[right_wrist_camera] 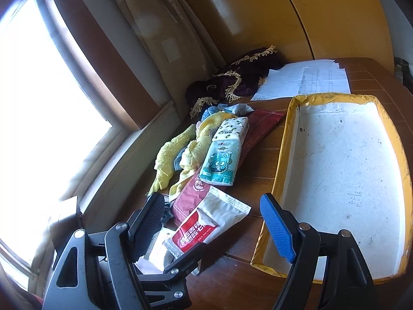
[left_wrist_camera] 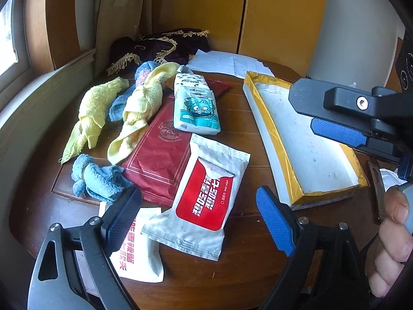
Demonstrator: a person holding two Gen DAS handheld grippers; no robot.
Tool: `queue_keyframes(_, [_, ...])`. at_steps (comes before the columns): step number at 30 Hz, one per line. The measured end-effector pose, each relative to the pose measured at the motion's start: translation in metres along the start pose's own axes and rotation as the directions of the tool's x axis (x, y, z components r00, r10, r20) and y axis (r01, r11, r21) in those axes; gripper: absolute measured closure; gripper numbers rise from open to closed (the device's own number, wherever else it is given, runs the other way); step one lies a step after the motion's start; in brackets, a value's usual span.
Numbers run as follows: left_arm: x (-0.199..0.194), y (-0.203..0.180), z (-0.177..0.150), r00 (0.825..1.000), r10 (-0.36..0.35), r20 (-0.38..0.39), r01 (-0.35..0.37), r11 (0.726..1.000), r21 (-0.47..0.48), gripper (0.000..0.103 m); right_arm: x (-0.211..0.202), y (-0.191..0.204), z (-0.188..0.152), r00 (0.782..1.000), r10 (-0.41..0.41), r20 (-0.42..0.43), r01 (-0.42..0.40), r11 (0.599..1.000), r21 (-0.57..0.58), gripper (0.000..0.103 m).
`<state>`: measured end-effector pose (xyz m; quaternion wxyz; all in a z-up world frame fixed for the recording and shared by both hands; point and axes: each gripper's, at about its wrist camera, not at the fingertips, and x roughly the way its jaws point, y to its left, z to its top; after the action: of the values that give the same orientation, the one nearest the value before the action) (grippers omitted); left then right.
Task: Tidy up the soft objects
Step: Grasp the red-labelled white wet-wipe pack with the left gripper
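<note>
The soft objects are found scattered over the left half of the dark wooden tabletop, while a shallow white tray with yellow-taped rim lies empty on the right; it is judged to be the intended receptacle, set within easy reach of both claws.

The left claw is held low at the near edge, its jaws spread wide apart and gripping nothing. It is poised directly over the red-and-white wet wipe pack, which lies flat between the jaw lines; this pack is judged the next item to be taken. A second, similar pack lies partly beneath the left jaw.

The right claw is held above the near end of the tray, jaws likewise parted and empty, apparently kept clear of the left claw's approach. From the right wrist view the same separation is confirmed.

Farther off, a teal-and-white tissue pack rests on a red flat packet. Two yellow towels and blue cloths are bunched at the left. A dark fringed cloth and loose papers lie at the far side, apart from the working area.

No item has yet been placed in the tray.
</note>
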<state>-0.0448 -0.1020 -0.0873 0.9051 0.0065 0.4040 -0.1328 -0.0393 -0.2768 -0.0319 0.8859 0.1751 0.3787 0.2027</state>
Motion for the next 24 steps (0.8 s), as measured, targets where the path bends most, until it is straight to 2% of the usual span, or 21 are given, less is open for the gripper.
queue_keyframes(3, [0.007, -0.002, 0.000, 1.000, 0.010, -0.014, -0.010, 1.000, -0.004, 0.013, 0.002, -0.003, 0.001, 1.000, 0.000, -0.007, 0.000, 1.000, 0.004, 0.023])
queue_keyframes(7, [0.019, -0.006, -0.003, 0.998, 0.012, -0.057, -0.011, 1.000, 0.014, 0.022, 0.005, -0.007, 0.000, 1.000, -0.001, -0.016, 0.002, 1.000, 0.013, 0.024])
queue_keyframes(11, [0.027, -0.005, -0.009, 0.997, 0.020, -0.077, -0.019, 1.000, 0.007, 0.050, 0.011, -0.010, 0.001, 1.000, -0.007, -0.031, 0.007, 1.000, 0.023, 0.024])
queue_keyframes(13, [0.025, -0.003, -0.009, 0.998, 0.024, -0.061, -0.024, 1.000, -0.009, 0.058, 0.012, -0.010, 0.002, 0.999, -0.007, -0.034, 0.008, 1.000, 0.024, 0.024])
queue_keyframes(16, [0.023, 0.004, -0.007, 0.999, -0.003, -0.046, 0.001, 0.999, -0.032, 0.060, 0.016, -0.012, 0.003, 0.999, -0.005, -0.041, 0.007, 0.999, 0.034, 0.024])
queue_keyframes(19, [0.012, 0.014, -0.003, 0.999, -0.042, 0.004, 0.042, 0.996, -0.077, 0.061, 0.019, -0.013, 0.006, 0.999, -0.005, -0.046, 0.007, 0.999, 0.039, 0.024])
queue_keyframes(22, [0.002, 0.031, 0.006, 0.991, -0.122, 0.061, 0.130, 0.978, -0.165, 0.061, 0.023, -0.015, 0.010, 0.999, 0.000, -0.051, 0.003, 0.999, 0.053, 0.024])
queue_keyframes(24, [-0.003, 0.043, 0.011, 0.987, -0.133, 0.094, 0.151, 0.964, -0.219, 0.061, 0.028, -0.017, 0.013, 0.998, 0.004, -0.058, 0.000, 0.998, 0.066, 0.024])
